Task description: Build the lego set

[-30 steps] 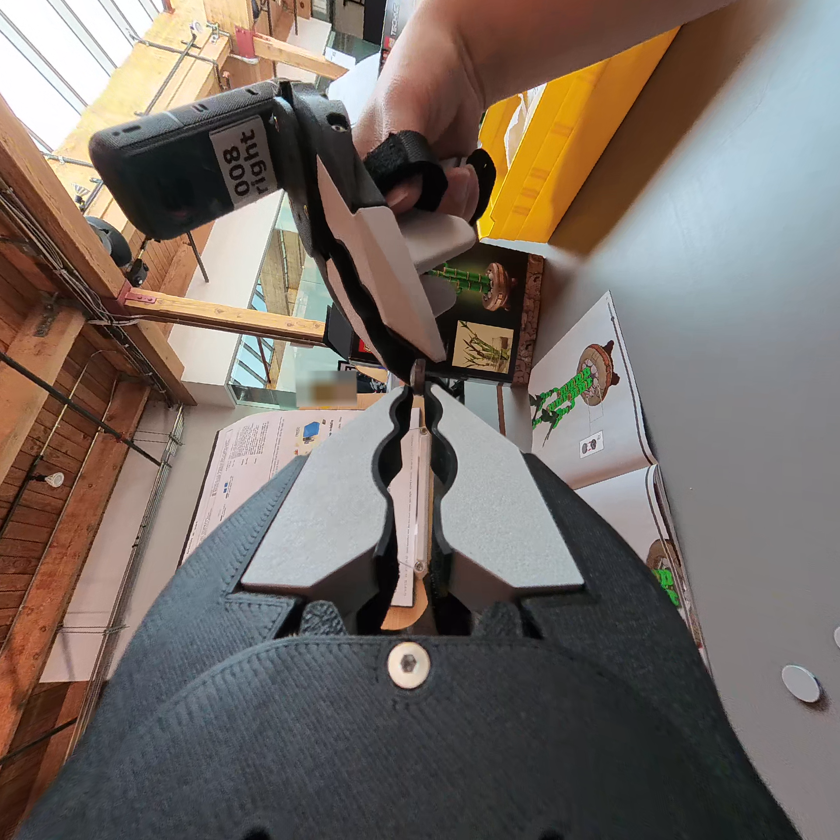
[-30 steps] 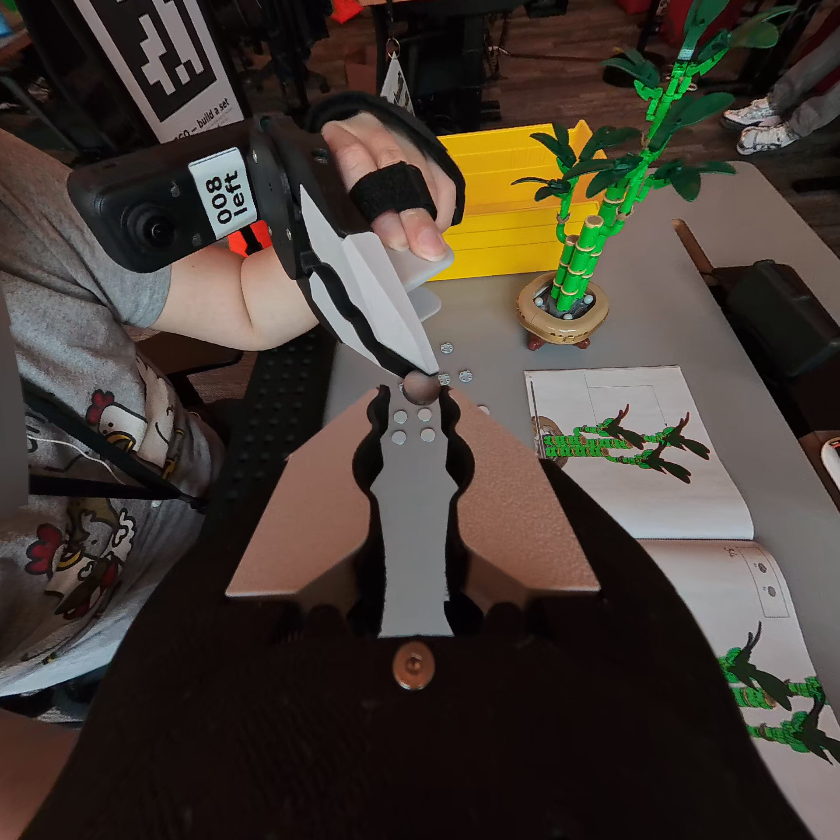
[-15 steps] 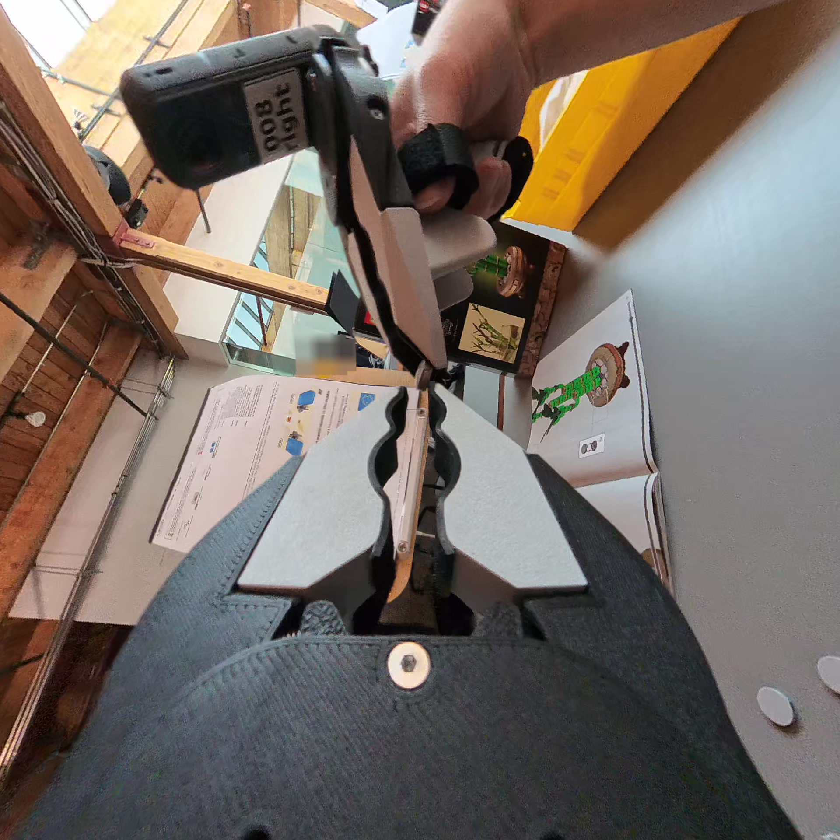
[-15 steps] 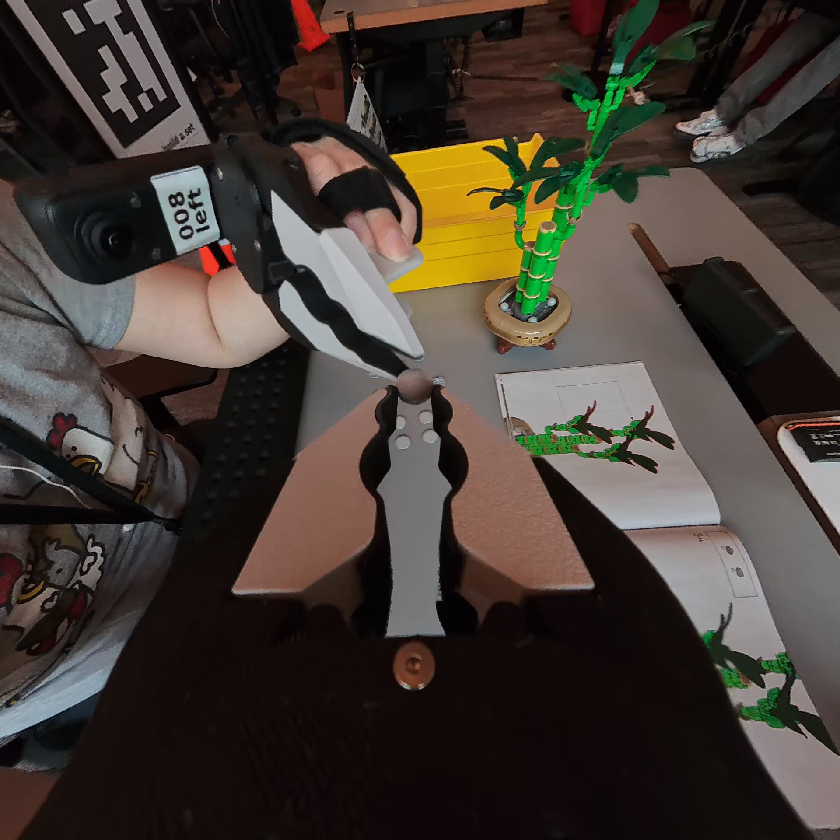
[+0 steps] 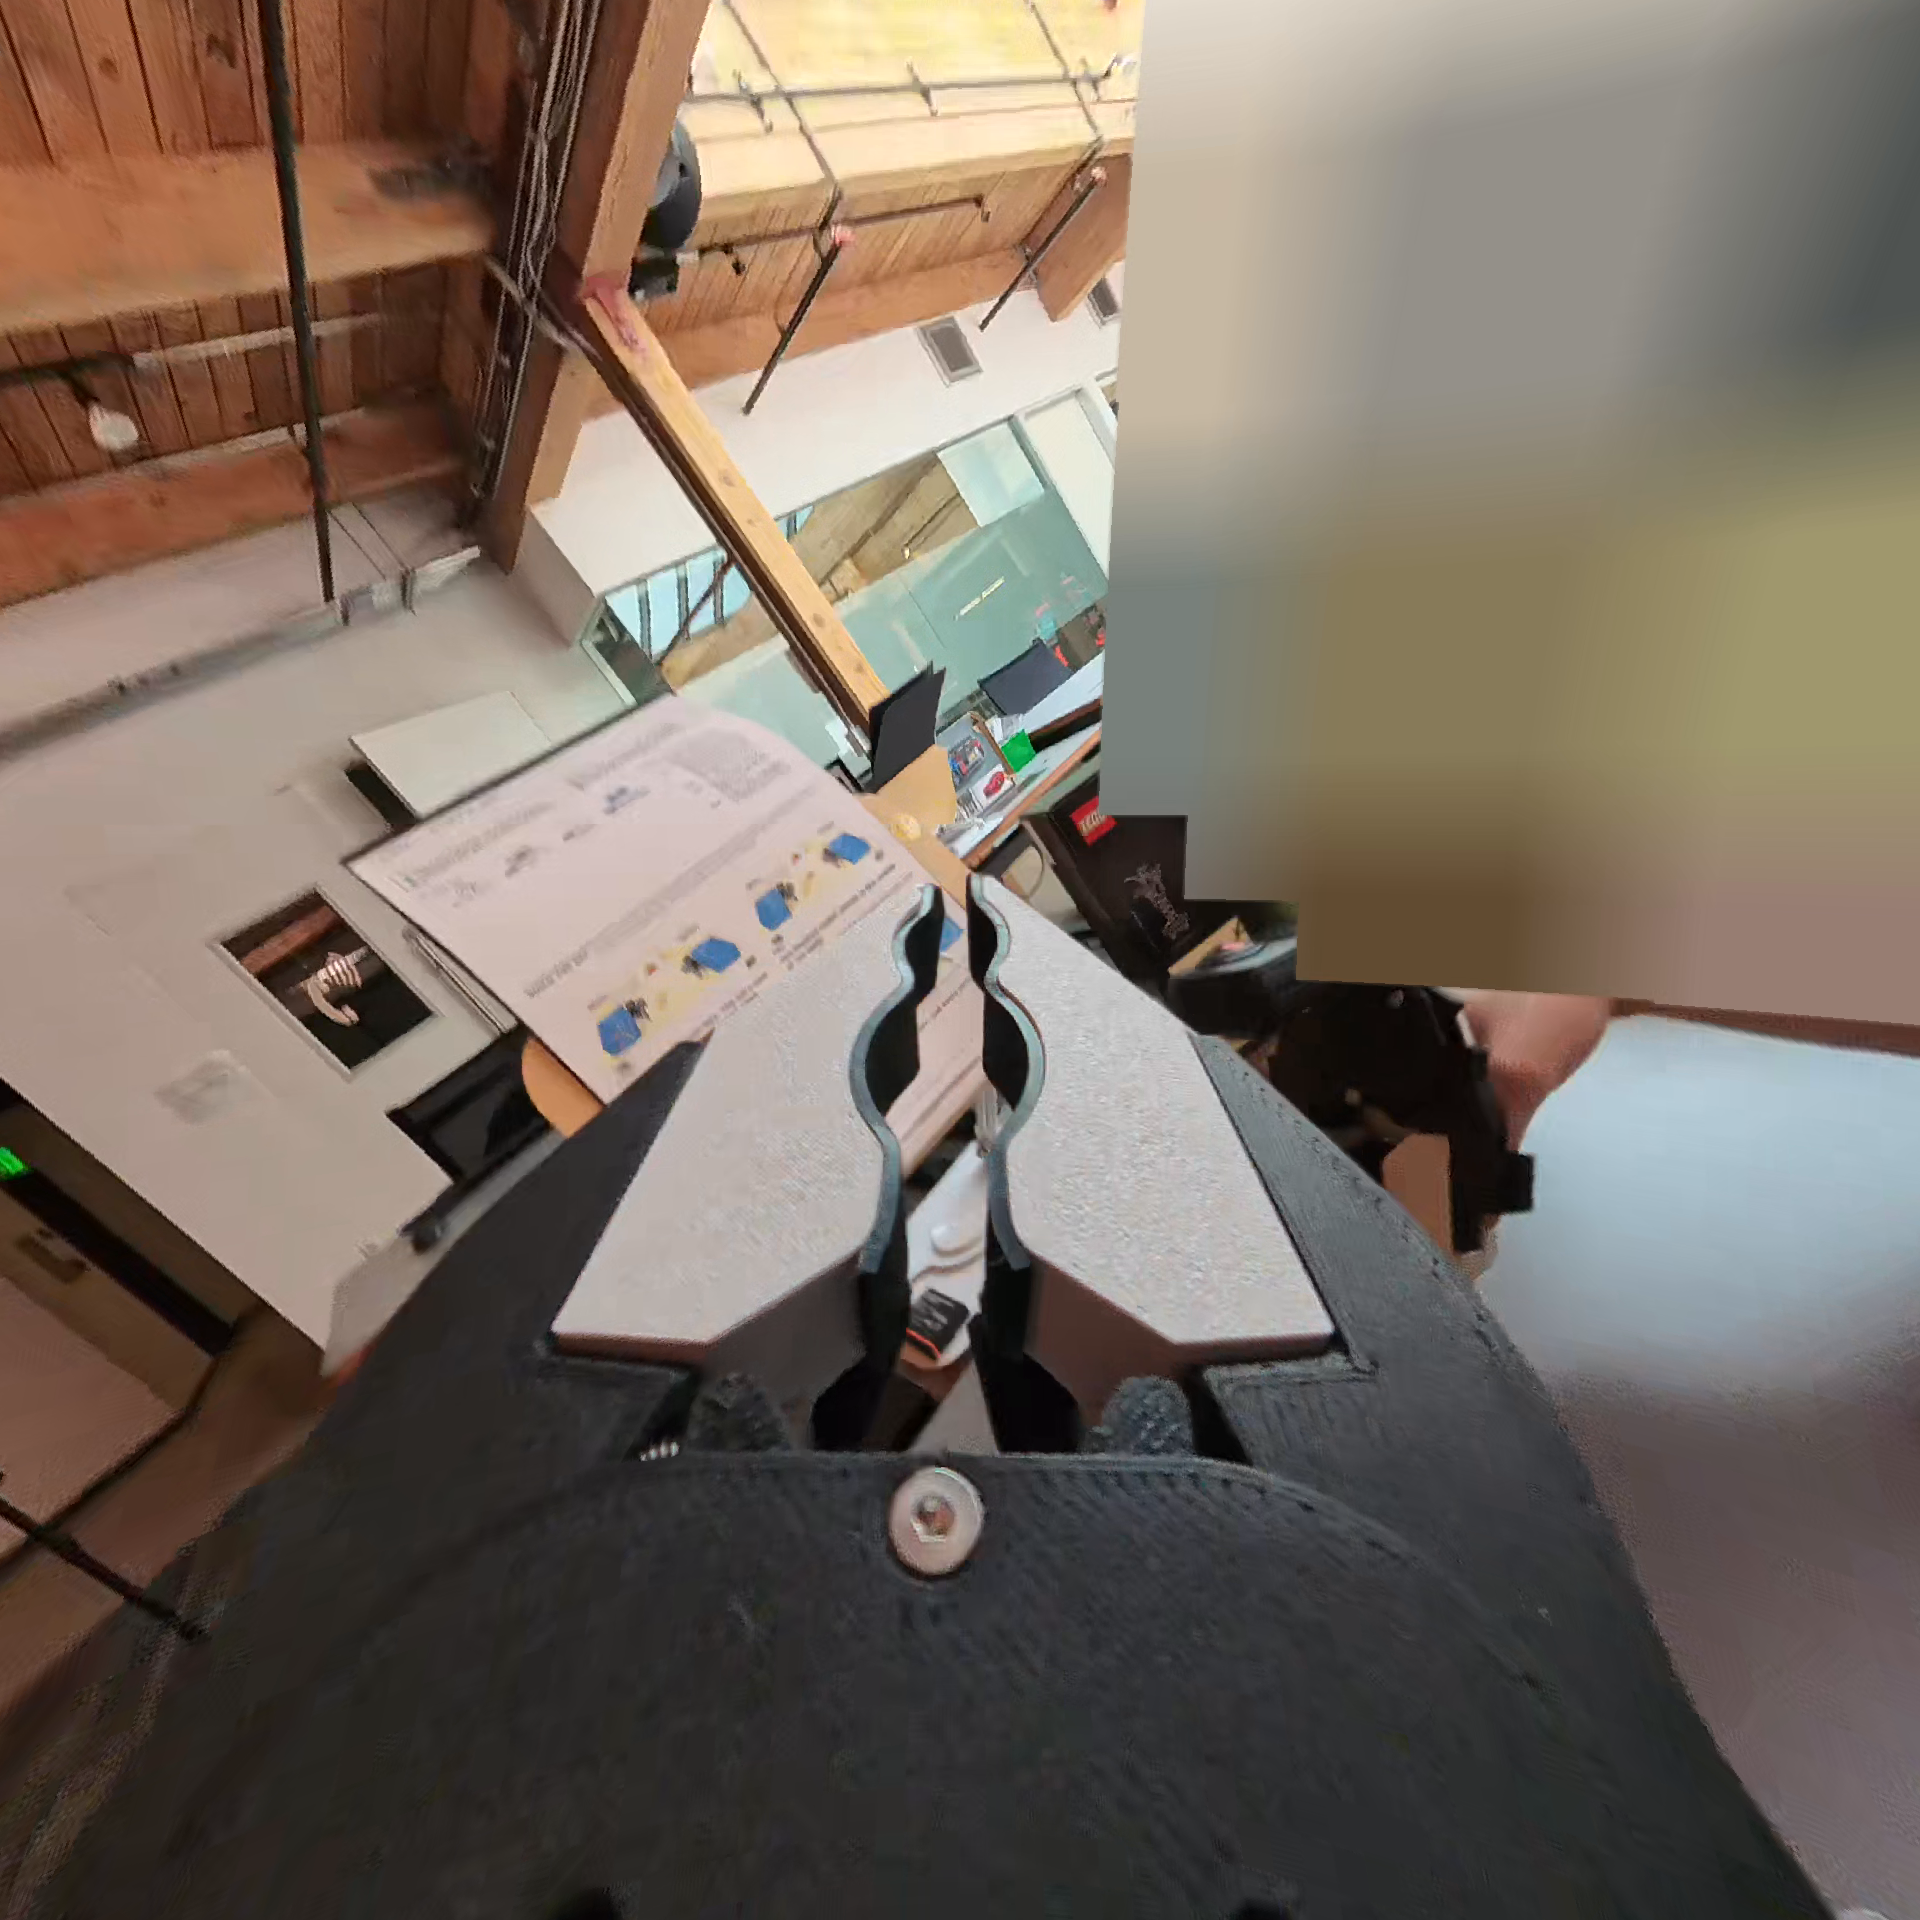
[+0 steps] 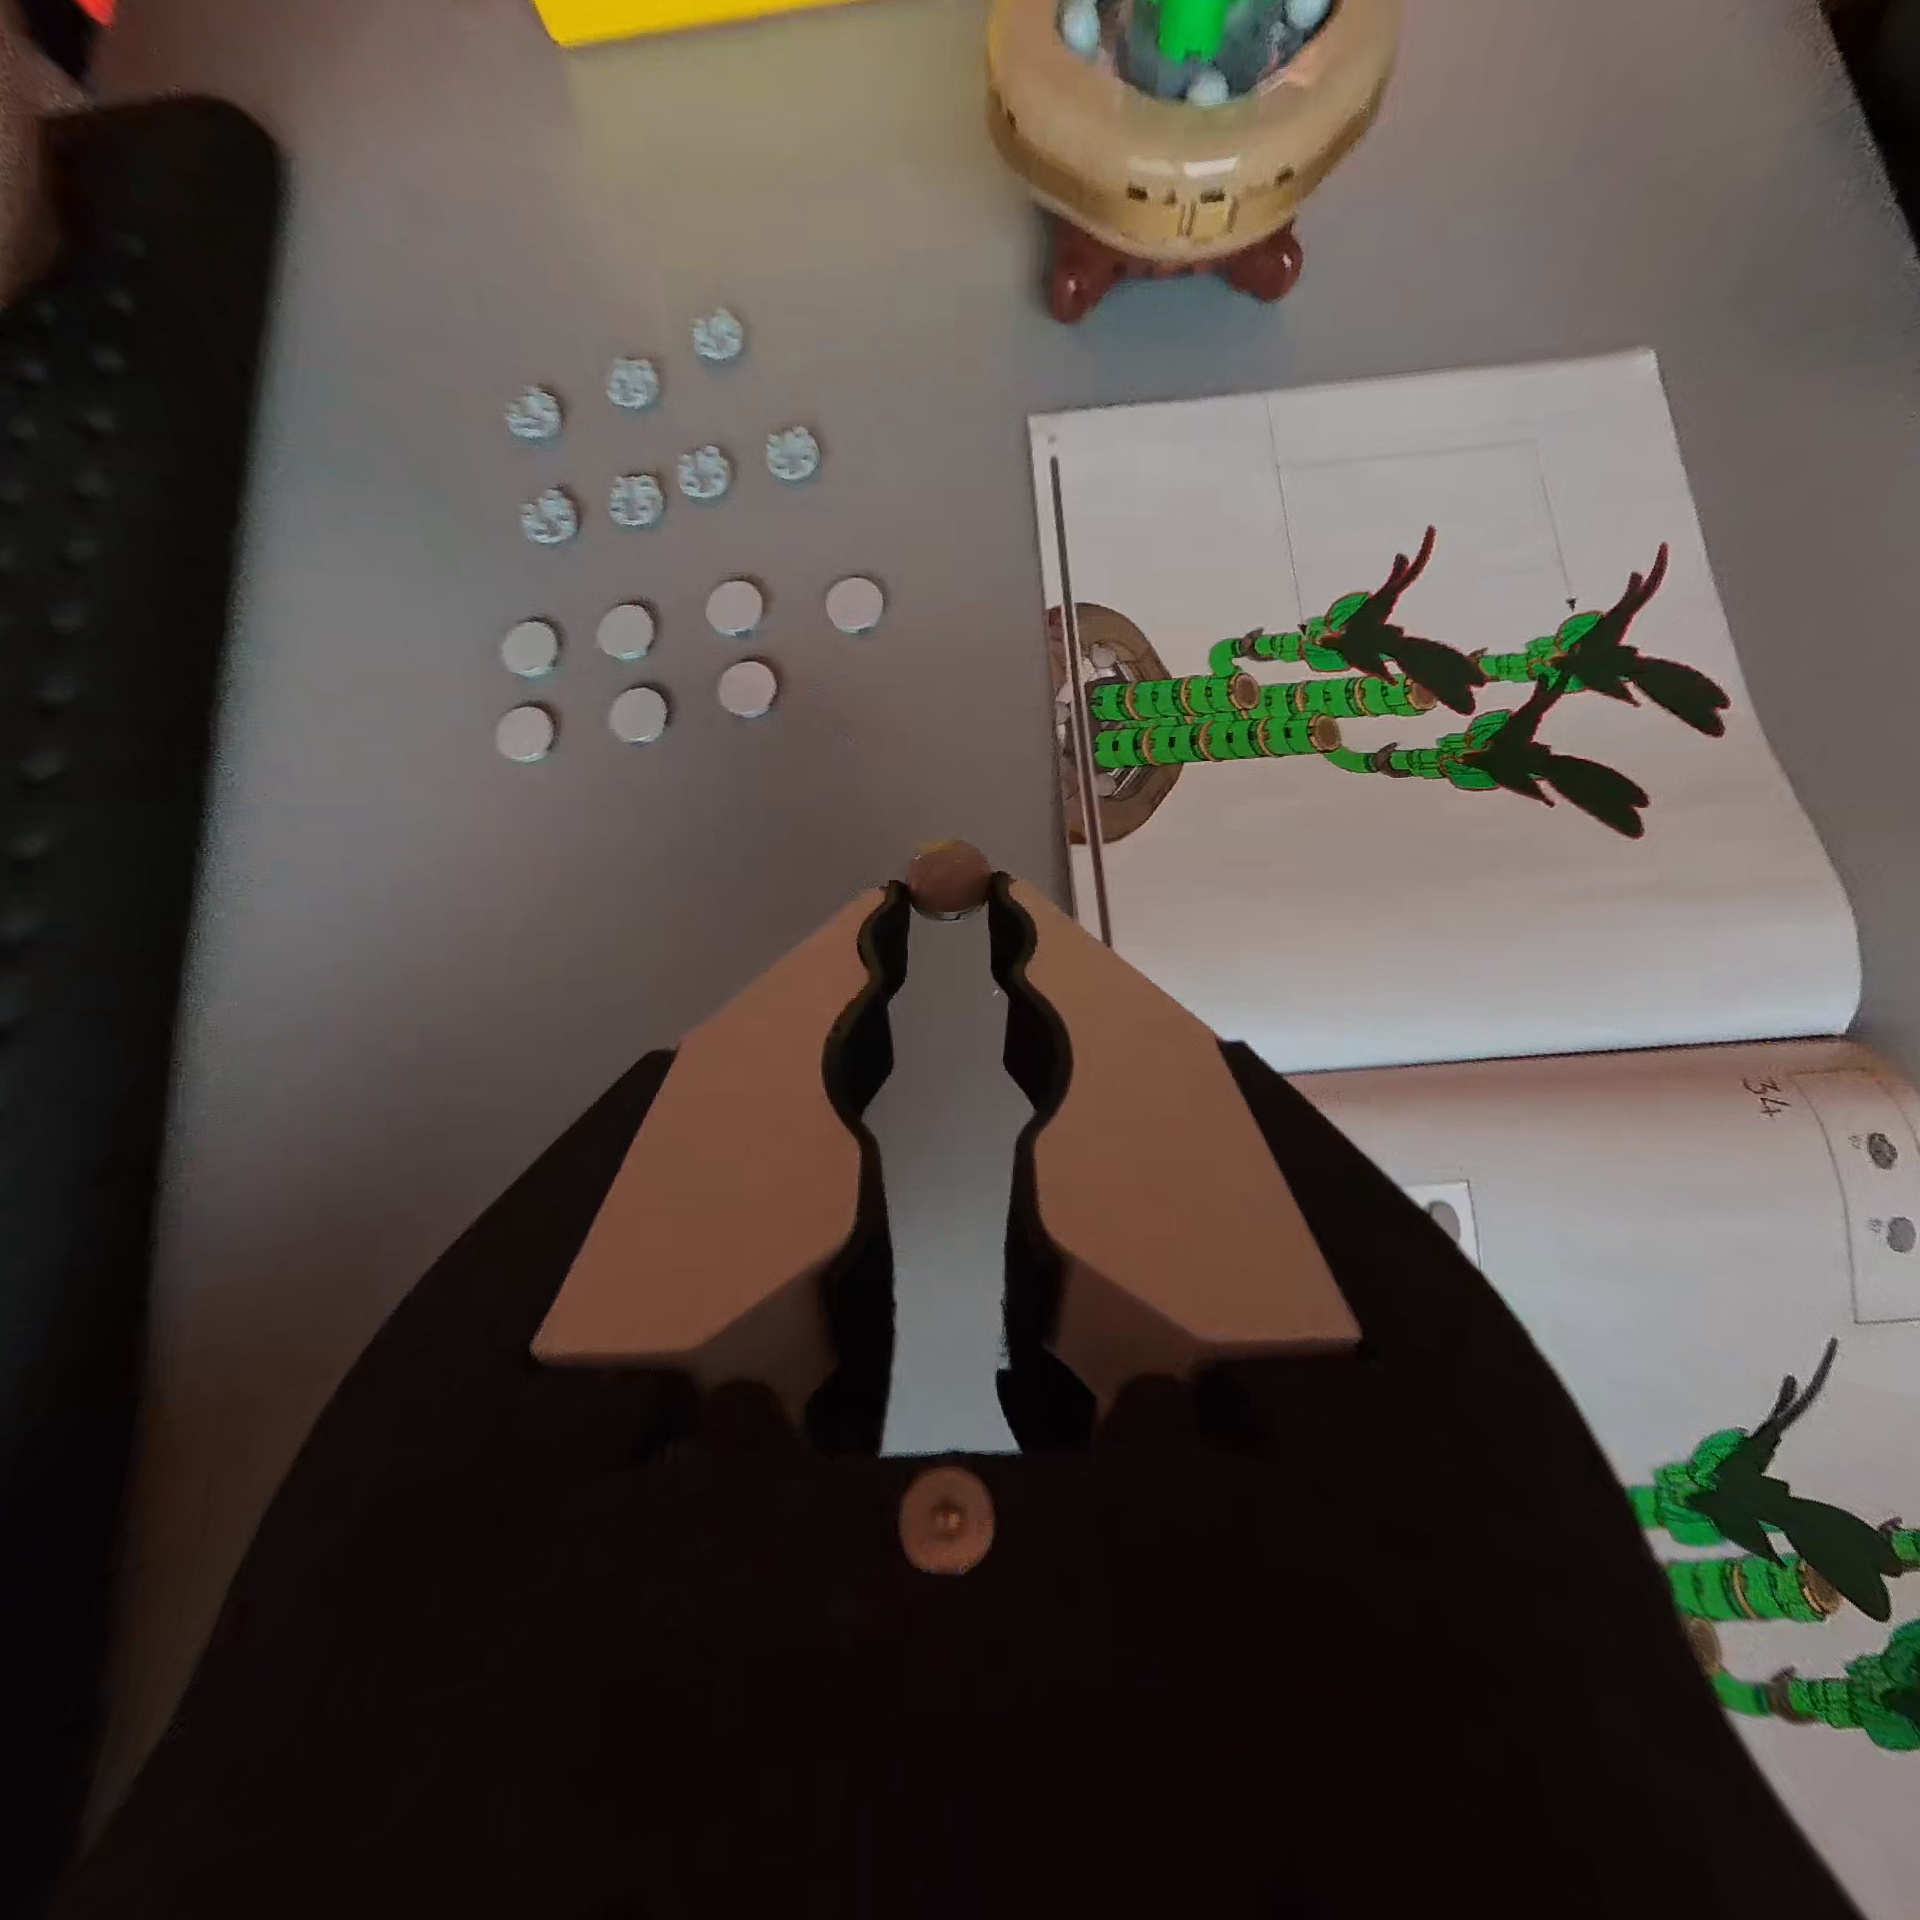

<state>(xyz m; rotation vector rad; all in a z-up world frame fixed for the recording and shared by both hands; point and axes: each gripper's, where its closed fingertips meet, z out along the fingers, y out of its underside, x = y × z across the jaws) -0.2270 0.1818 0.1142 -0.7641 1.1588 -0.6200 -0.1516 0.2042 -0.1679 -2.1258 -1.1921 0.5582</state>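
My right gripper [image 6: 948, 902] is shut on a small round brown piece [image 6: 948, 881], held at the fingertips above the grey table [image 6: 520, 935]. Several round grey tiles [image 6: 634, 665] lie ahead to the left, in a smooth-side-up group and a farther underside-up group [image 6: 665, 447]. The bamboo model's tan pot [image 6: 1184, 135] stands at the far edge of the view. My left gripper [image 5: 954, 904] points up into the room. Its jaws are nearly together with only a thin slit, and nothing is between them.
An open instruction booklet [image 6: 1455, 727] lies right of my right gripper. A yellow bin [image 6: 675, 16] is at the back and a black studded mat [image 6: 94, 623] on the left. In the left wrist view a printed sheet [image 5: 644, 883] stands ahead, and a hand on a black device [image 5: 1392, 1091] is to the right. There is about 30 cm between the tips of the two grippers. To reach the bamboo model's tan pot [image 6: 1184, 135] in a straight line is about 20 cm for my right fingers, about 30 cm for my left.
The two grippers met tip to tip and have now parted. The right one dropped toward the table with the brown piece; the left one swung up and away, empty.
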